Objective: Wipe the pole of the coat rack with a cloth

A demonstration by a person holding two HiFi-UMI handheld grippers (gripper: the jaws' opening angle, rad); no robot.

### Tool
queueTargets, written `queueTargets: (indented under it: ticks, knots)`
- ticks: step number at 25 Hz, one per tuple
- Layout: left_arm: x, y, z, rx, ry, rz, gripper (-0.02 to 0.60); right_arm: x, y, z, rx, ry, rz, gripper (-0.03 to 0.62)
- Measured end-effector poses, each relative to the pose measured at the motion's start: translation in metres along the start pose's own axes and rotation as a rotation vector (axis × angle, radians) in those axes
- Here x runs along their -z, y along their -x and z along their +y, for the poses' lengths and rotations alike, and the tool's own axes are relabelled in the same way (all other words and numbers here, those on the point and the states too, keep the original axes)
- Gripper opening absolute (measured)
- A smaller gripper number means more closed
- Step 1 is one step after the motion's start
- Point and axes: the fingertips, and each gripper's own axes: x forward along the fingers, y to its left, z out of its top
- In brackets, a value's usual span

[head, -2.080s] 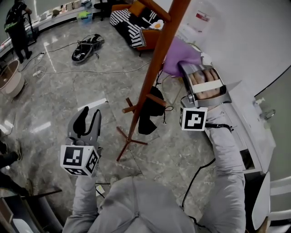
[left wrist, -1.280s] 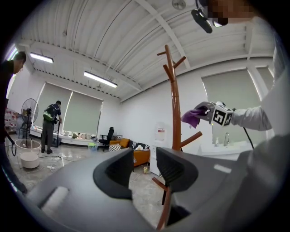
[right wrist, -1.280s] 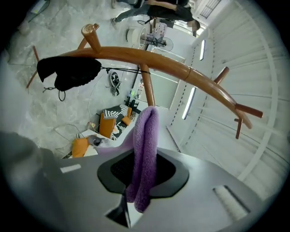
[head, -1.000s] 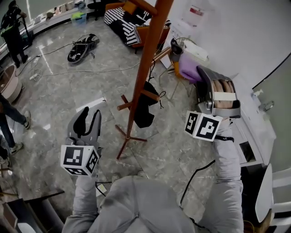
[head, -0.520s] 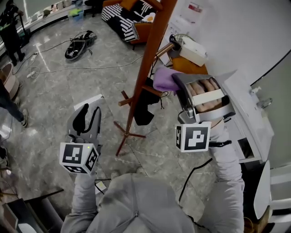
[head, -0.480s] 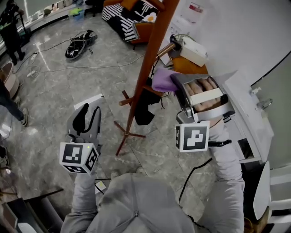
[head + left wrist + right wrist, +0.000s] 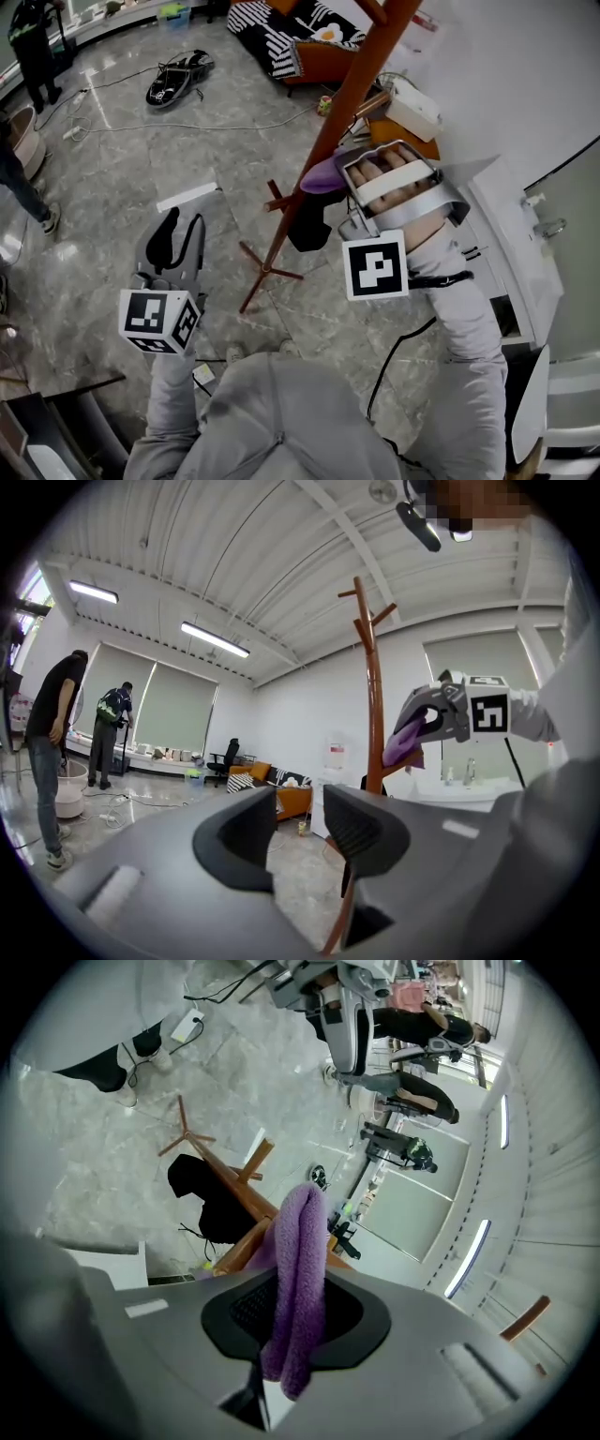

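Observation:
The coat rack's brown wooden pole slants from top right down to its crossed feet. My right gripper is shut on a folded purple cloth, which lies against the pole at mid height. In the right gripper view the cloth stands up between the jaws of that gripper, with the pole just behind it. My left gripper hangs to the left of the rack's base, apart from it; in its own view that gripper is open with nothing in it, looking at the pole.
A black garment hangs from a low peg of the rack. Behind stand an orange sofa with striped cushions and a small table with a white box. A white counter runs along the right. A black object and cables lie on the floor; people stand far left.
My right gripper swung out to the right with the cloth, then came back in and left, so the cloth now lies on the pole. The left gripper stayed in place.

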Motion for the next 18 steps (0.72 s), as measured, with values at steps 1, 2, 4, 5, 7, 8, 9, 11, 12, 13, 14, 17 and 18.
queueTargets:
  ticks: [1,2,4,5,7,8,9,11,12,13,14,17,18]
  knots:
    - [0.000,0.001,0.002,-0.002,0.002,0.001,0.163,-0.003,-0.002,-0.002,0.001,0.008,-0.005,0.058]
    - [0.000,0.001,0.003,-0.004,0.004,0.001,0.163,-0.005,-0.004,-0.003,-0.002,0.014,-0.011,0.058]
    - [0.000,0.001,0.004,-0.005,0.006,0.003,0.163,-0.009,-0.006,-0.001,-0.017,0.028,-0.023,0.058]
    - [0.000,0.000,0.004,-0.004,0.006,0.003,0.163,-0.010,-0.007,0.001,-0.024,0.038,-0.027,0.058]
    - [0.001,0.000,0.005,-0.002,0.006,0.002,0.163,-0.012,-0.007,0.004,-0.035,0.051,-0.036,0.058]
    - [0.002,0.000,0.005,-0.001,0.007,0.002,0.163,-0.013,-0.006,0.006,-0.040,0.057,-0.039,0.058]
    - [0.003,0.000,0.004,0.001,0.007,0.003,0.163,-0.013,-0.004,0.008,-0.047,0.064,-0.039,0.058]
    - [0.004,-0.001,0.002,0.007,0.009,0.004,0.163,-0.012,0.000,0.012,-0.059,0.079,-0.035,0.058]
    - [0.005,-0.002,0.001,0.012,0.009,0.005,0.163,-0.010,0.003,0.013,-0.064,0.082,-0.032,0.057]
    - [0.004,-0.002,0.000,0.016,0.008,0.005,0.163,-0.009,0.005,0.015,-0.067,0.083,-0.029,0.057]
    - [0.003,-0.004,-0.001,0.021,0.007,0.005,0.163,-0.007,0.008,0.016,-0.070,0.081,-0.026,0.057]
    - [0.002,-0.008,-0.008,0.042,0.002,0.009,0.163,-0.001,0.017,0.020,-0.074,0.070,-0.019,0.057]
    - [0.001,-0.010,-0.011,0.050,0.000,0.010,0.163,0.000,0.020,0.022,-0.075,0.068,-0.018,0.057]
